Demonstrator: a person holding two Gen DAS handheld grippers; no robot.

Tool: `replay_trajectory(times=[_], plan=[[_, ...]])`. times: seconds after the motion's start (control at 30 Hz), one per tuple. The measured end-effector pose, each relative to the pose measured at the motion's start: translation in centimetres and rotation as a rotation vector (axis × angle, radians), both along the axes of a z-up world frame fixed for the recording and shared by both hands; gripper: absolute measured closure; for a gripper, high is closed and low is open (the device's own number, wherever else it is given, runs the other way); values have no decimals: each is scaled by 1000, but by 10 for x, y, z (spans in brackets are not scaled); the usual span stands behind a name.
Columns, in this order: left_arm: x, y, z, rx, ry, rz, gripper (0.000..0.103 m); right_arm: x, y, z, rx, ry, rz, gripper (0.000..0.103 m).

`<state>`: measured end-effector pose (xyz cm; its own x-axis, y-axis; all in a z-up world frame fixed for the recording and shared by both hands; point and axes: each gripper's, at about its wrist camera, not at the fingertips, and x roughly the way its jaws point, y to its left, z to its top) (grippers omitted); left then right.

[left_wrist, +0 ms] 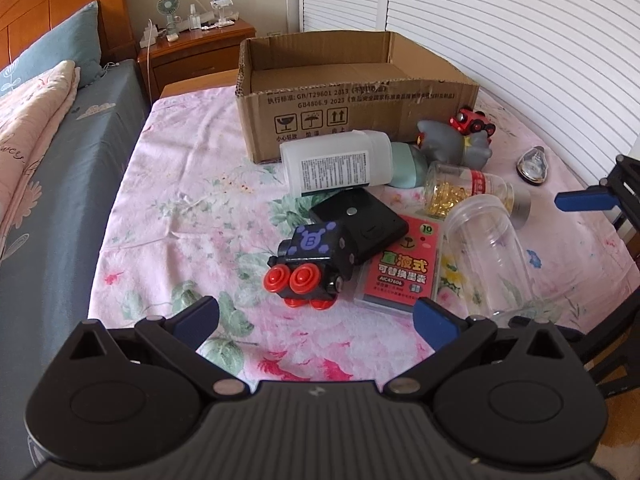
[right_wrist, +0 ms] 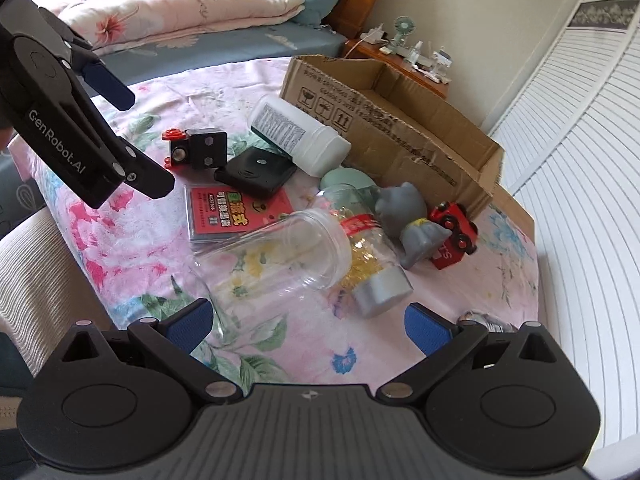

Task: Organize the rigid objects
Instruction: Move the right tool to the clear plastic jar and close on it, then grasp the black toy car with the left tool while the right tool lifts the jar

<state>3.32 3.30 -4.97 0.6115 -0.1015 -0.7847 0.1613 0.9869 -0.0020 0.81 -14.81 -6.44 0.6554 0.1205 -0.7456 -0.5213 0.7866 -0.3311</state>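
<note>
An open cardboard box [left_wrist: 352, 92] [right_wrist: 404, 120] stands at the back of a table with a floral cloth. In front lie a white bottle [left_wrist: 336, 166] [right_wrist: 296, 136], a black toy train with red wheels [left_wrist: 312, 264] [right_wrist: 196, 148], a black case [left_wrist: 360, 222] [right_wrist: 256, 172], a red card pack [left_wrist: 400, 272] [right_wrist: 228, 216], a clear empty jar [left_wrist: 488, 256] [right_wrist: 276, 256], a jar of yellow capsules [left_wrist: 464, 192] [right_wrist: 372, 264], a grey figurine [left_wrist: 456, 144] [right_wrist: 408, 220] and a red toy car [left_wrist: 472, 120] [right_wrist: 456, 232]. My left gripper [left_wrist: 316, 320] is open just before the train. My right gripper [right_wrist: 308, 326] is open before the clear jar.
A bed [left_wrist: 52, 152] with blue pillows and a pink quilt lies left of the table. A wooden nightstand [left_wrist: 192, 52] with a small fan stands behind. White louvered doors [left_wrist: 500, 32] line the right. A small dark oval object [left_wrist: 532, 166] lies at the table's right.
</note>
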Motion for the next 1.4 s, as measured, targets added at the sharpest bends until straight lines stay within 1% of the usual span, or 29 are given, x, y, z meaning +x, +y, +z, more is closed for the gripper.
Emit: replay_trajectory(times=[0.3,0.63,0.77,0.9,0.97,1.0,1.07,1.13,1.2,1.3,1.4], plan=[[5,11,-3,-6,6,-23,1,23,20,-1,-24,8,44,0],[9,21,-14,-34,13,-52,1,41,34,-6,8,45,63,0],[9,23,-17,-40,14,-68,1,43,36,-9,49,114,56,0],[10,24,-21,-38,-3,-89,1,35,34,-12,105,195,60,0],[13,24,-25,-38,4,-96,1,32,34,-17,108,210,47,0],[15,24,-29,-41,14,-100,1,31,33,-18,121,209,40,0],[18,25,-35,-49,35,-99,1,34,29,-20,159,235,15,0],[16,24,-37,-39,14,-102,1,39,24,-22,204,279,-10,0],[16,23,-38,-17,14,-109,1,38,23,-23,207,271,-4,0],[15,25,-38,-16,14,-112,0,34,20,-23,220,255,4,0],[15,29,-38,-16,10,-86,0,29,18,-24,235,232,8,0]])
